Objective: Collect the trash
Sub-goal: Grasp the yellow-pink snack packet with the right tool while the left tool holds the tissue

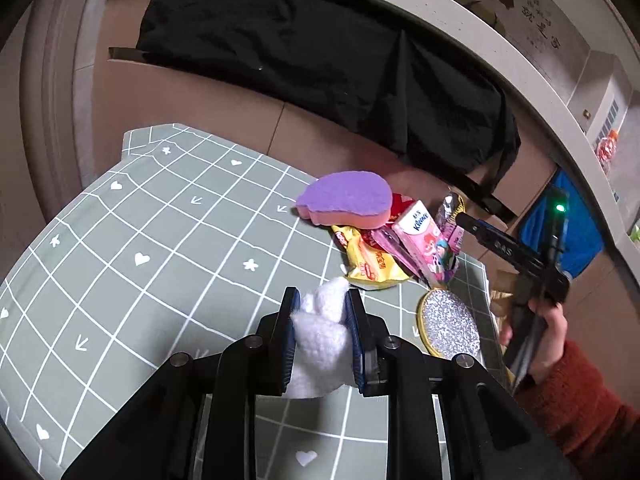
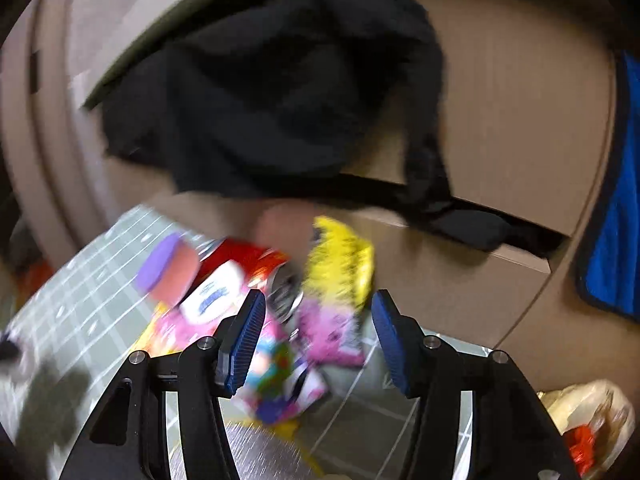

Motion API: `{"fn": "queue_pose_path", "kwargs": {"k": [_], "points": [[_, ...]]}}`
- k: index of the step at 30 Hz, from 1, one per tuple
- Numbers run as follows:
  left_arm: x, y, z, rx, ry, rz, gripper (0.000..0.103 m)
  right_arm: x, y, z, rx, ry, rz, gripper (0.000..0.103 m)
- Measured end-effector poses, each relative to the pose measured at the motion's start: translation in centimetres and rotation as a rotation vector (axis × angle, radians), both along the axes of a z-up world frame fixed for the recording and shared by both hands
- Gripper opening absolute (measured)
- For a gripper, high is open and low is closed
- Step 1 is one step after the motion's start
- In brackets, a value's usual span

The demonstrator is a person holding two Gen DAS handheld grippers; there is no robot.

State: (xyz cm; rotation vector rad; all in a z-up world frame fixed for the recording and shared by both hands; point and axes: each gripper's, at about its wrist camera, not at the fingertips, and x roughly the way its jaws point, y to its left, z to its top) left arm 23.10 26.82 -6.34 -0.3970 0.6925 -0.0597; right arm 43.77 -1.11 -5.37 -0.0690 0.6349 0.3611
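Observation:
My left gripper (image 1: 320,300) is shut on a crumpled white tissue (image 1: 320,336) and holds it above the green grid mat (image 1: 160,248). Beyond it lies a pile: a purple and pink sponge (image 1: 346,198), a yellow snack wrapper (image 1: 370,266), a pink Kleenex pack (image 1: 424,240) and a red wrapper (image 1: 400,204). My right gripper (image 2: 318,308) is open and empty, just short of the same pile, blurred in its own view: the Kleenex pack (image 2: 218,300), a yellow wrapper (image 2: 340,264) and a pink wrapper (image 2: 328,332). It also shows in the left wrist view (image 1: 464,216), held by a hand.
A round glittery mirror with a yellow rim (image 1: 450,324) lies at the mat's right edge. Cardboard boxes (image 1: 320,132) draped with black cloth (image 1: 320,64) stand behind the table. A blue bag (image 1: 576,232) hangs at the right. A plastic bag (image 2: 588,420) sits low right.

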Motion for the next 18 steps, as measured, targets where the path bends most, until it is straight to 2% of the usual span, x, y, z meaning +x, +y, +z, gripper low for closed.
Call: {"fn": "queue_pose_path", "kwargs": {"k": [3, 5, 7, 8, 14, 18], "points": [[0.5, 0.2, -0.3, -0.004, 0.000, -0.003, 0.024, 2.0, 0.5, -0.9, -0.005, 0.039, -0.027, 0.052], [0.8, 0.1, -0.4, -0.012, 0.003, -0.009, 0.024, 3.3, 0.8, -1.8, 0.025, 0.108, 0.001, 0.049], [1.1, -0.2, -0.5, -0.016, 0.005, -0.014, 0.024, 4.1, 0.7, -2.5, 0.087, 0.197, 0.072, 0.032], [1.2, -0.4, -0.5, -0.019, 0.006, -0.018, 0.024, 4.1, 0.6, -2.6, 0.097, 0.212, 0.081, 0.031], [1.4, -2.2, 0.7, -0.012, -0.017, -0.040, 0.024, -1.6, -0.9, 1.2, 0.047, 0.081, 0.131, 0.027], [1.4, -4.2, 2.8, 0.005, -0.067, -0.054, 0.024, -4.9, -2.9, 4.2, 0.072, 0.040, 0.141, 0.027]]}}
